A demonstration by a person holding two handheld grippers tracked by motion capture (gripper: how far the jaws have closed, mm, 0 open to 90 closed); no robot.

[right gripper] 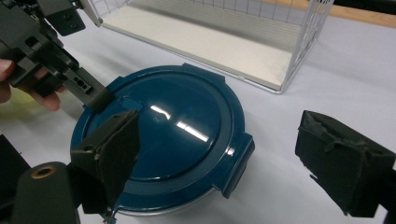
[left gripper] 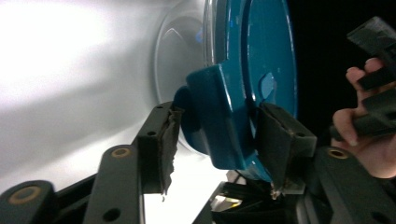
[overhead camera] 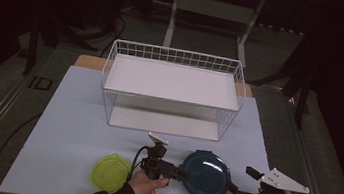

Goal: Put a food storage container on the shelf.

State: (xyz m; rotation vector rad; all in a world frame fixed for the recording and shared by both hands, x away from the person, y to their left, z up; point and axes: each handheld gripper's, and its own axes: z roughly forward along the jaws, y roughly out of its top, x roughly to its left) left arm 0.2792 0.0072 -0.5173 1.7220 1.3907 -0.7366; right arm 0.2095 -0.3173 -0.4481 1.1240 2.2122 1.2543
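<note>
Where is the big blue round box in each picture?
High view: the blue container sits low, right of the middle, between the two grippers.
Left gripper view: it is upper middle, its lid clip between the black jaws.
Right gripper view: it is centre-left on the table.
Shared landmark: the left gripper at the lid's edge, also in the right gripper view.

Round dark-blue lidded container (overhead camera: 205, 177), upright, lid on, table front
</note>
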